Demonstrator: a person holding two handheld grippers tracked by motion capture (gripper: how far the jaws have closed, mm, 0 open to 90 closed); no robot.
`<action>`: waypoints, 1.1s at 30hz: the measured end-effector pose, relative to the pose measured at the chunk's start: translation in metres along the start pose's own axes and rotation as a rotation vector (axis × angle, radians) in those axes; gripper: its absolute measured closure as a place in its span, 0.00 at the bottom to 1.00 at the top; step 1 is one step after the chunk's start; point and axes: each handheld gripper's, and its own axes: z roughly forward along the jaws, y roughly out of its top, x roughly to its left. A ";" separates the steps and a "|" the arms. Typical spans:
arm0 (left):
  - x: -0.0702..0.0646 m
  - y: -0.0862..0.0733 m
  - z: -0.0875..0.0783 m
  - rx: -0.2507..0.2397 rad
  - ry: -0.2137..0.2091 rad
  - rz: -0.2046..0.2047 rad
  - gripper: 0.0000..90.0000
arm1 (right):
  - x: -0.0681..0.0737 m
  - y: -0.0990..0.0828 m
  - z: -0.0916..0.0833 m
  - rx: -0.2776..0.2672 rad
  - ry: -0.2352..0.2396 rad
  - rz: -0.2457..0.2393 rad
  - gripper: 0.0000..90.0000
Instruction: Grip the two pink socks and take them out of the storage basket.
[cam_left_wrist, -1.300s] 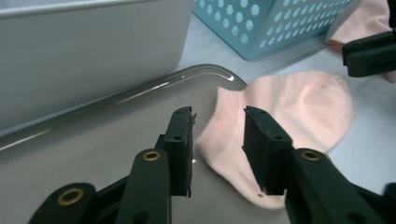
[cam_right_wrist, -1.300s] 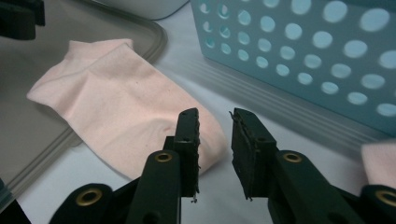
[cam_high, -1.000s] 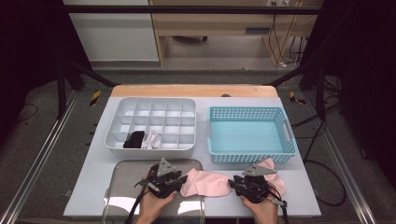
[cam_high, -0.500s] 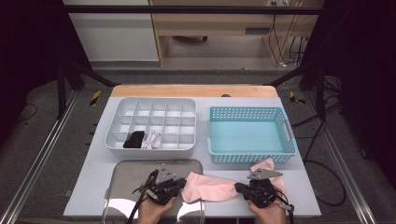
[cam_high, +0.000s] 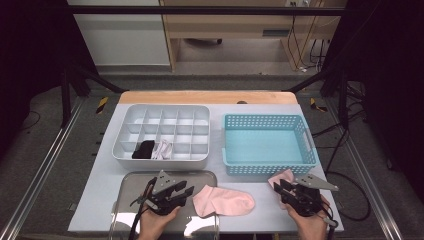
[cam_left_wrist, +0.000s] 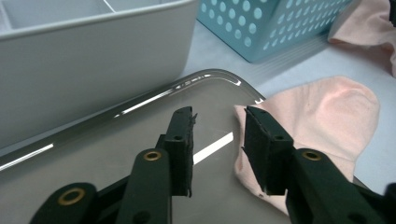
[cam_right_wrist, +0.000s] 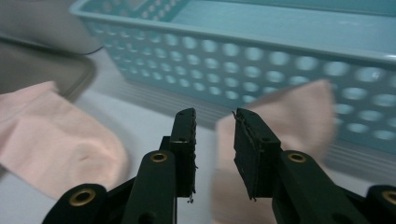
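A pink sock (cam_high: 225, 201) lies flat on the table's front, its cuff end over the corner of a shiny metal tray (cam_high: 130, 185). My left gripper (cam_high: 190, 191) sits over the tray just left of that sock. In the left gripper view (cam_left_wrist: 217, 114) the jaws have just been opening, only bare tray (cam_left_wrist: 140, 135) shows between them, and the sock (cam_left_wrist: 327, 107) lies past the right jaw. A second pink sock (cam_high: 280, 177) rests against the blue basket (cam_high: 265, 118). My right gripper (cam_high: 281, 187) is beside it, its jaws (cam_right_wrist: 215, 114) just opened, that sock (cam_right_wrist: 299, 112) lying beyond them.
A grey compartment organizer (cam_high: 165, 108) stands behind the tray, with a black sock (cam_high: 143, 149) and a white one (cam_high: 162, 148) in its front row. The blue basket holds nothing. The person's hands reach in from the table's front edge.
Both grippers have let go of the pink sock they held stretched between them. It now lies flat. The right gripper has drawn off to the right, toward the second sock.
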 end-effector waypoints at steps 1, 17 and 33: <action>0.002 0.000 -0.001 0.000 0.007 0.002 0.65 | -0.005 -0.001 -0.002 -0.008 -0.016 0.006 0.77; 0.015 -0.004 -0.010 0.000 0.051 -0.024 0.59 | -0.045 -0.020 -0.009 0.079 -0.163 0.050 0.74; 0.015 -0.004 -0.011 -0.004 0.053 -0.027 0.59 | -0.040 -0.011 -0.021 0.083 -0.104 0.087 1.00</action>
